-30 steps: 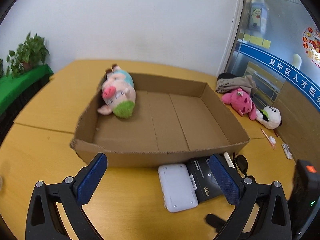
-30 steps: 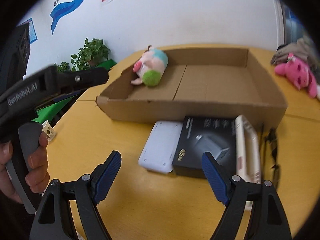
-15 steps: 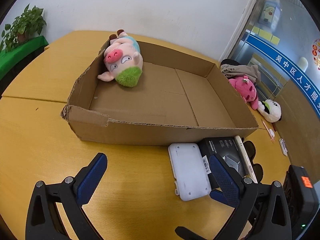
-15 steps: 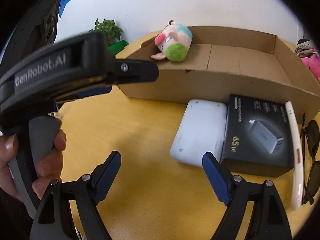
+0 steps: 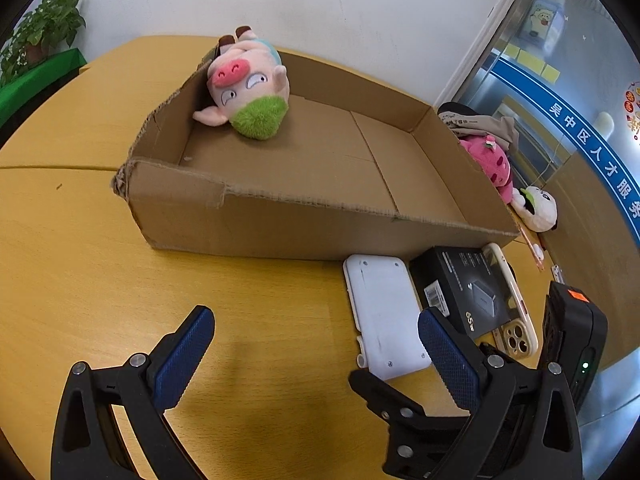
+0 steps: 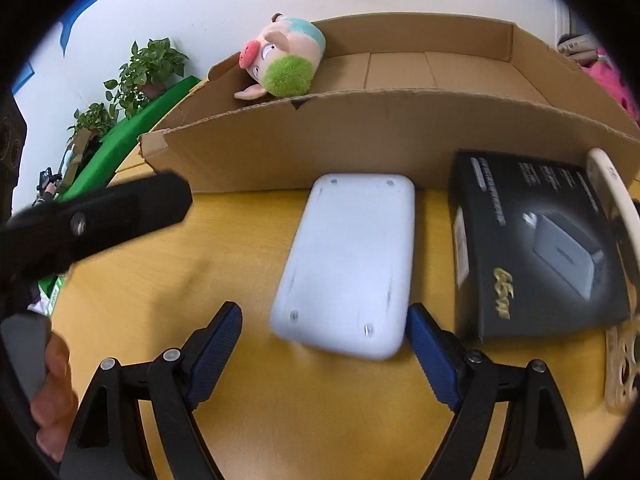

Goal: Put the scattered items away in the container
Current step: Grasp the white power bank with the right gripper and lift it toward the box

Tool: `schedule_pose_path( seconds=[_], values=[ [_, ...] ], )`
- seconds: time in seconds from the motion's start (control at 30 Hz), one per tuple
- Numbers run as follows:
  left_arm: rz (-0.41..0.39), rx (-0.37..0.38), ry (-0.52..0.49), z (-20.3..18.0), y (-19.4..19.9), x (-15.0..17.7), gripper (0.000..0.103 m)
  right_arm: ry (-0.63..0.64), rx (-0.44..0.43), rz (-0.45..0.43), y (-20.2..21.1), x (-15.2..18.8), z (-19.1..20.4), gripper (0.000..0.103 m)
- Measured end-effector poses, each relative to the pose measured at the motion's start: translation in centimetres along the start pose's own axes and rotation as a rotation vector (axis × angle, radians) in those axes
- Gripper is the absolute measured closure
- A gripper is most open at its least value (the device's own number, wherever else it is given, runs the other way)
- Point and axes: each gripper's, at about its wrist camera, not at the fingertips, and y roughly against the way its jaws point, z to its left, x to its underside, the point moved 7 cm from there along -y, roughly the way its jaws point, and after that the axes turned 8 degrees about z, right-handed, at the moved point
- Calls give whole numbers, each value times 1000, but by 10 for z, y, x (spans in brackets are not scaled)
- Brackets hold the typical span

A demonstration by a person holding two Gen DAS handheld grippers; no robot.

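Both grippers have closed on the box (image 5: 280,216); my right gripper (image 6: 324,332), jaws spread, flanks the white case (image 6: 348,268). Left gripper (image 5: 316,356) spread over yellow table (image 5: 80,260). Only the left view shows the panda (image 5: 536,208) beyond the box.

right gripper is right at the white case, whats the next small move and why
Probably ease the right gripper slightly forward, then close. Its jaws are open and the white case lies flat on the table with its near end just between the fingertips, not yet gripped. The cardboard box sits right behind it for the drop.
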Motion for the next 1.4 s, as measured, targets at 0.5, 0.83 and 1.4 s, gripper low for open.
schedule_pose_path(
  seconds=[0.5,0.83,1.4],
  values=[
    [185,167,67,-8,-51,9,10,-7,-84,-45,14,22,12,37],
    [197,214,89,-18,-41,10,54,0,-133,-89,34,13,22,37],
    [-27,198,-18,-65,59,-67,55,67,-156,-274,131,-48,43,37]
  ],
)
